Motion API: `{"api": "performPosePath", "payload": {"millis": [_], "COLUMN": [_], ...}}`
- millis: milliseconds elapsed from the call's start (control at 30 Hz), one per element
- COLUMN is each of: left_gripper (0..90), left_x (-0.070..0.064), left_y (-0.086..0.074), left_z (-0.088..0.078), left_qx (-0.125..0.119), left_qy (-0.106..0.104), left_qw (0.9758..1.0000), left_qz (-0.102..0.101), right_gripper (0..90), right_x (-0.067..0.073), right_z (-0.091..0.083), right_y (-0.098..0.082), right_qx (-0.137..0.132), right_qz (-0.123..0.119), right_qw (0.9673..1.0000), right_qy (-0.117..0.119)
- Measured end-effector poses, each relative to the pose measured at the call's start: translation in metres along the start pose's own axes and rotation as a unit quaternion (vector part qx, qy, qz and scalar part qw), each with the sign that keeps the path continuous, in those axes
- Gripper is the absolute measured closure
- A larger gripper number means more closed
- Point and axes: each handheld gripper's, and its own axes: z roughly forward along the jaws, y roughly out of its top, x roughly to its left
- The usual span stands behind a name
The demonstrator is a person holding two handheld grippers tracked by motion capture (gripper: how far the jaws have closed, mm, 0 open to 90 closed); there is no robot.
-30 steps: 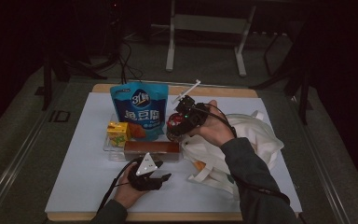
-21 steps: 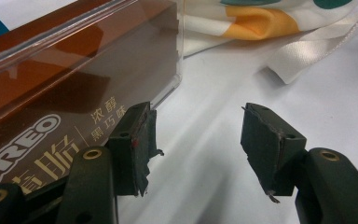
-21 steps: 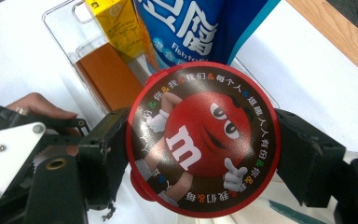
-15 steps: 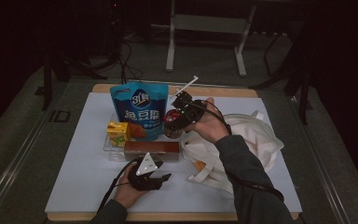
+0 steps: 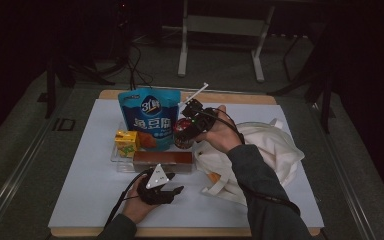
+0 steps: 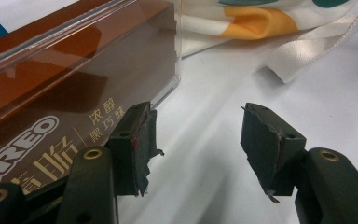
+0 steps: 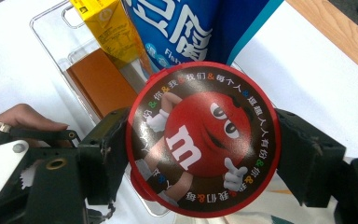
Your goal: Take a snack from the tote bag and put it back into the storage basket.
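Right gripper view: right gripper [image 7: 200,154] pinches a round red M&M's candy tub [image 7: 203,140] by its sides, lifted above the clear plastic tray [image 7: 51,18]. Likely next move: carry it toward the cream cloth tote bag [image 5: 275,150] at 3 o'clock and release. Left gripper [image 6: 196,140] rests on the table with jaws spread, empty, beside the brown Oreo box [image 6: 70,79].

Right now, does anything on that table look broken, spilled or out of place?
Nothing is spilled. One oddity: the black pads on the left gripper look frayed, with torn edges curling off both jaws. Otherwise the right gripper grips a round red M&M's tub, and the white cloth bag simply lies rumpled beside the clear tray.
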Motion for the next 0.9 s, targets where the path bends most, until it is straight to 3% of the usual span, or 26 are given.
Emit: {"api": "performPosePath", "payload": {"millis": [900], "left_gripper": [43.8], "left_x": [0.0], "left_y": [0.0], "left_z": [0.0], "left_qx": [-0.001], "left_qy": [0.001], "left_qw": [1.0], "left_qz": [0.003], "right_gripper": [25.5], "right_x": [-0.004], "right_z": [0.015], "right_y": [-0.003], "right_qx": [0.007], "right_qz": [-0.003], "right_qw": [1.0], "right_qy": [0.001]}}
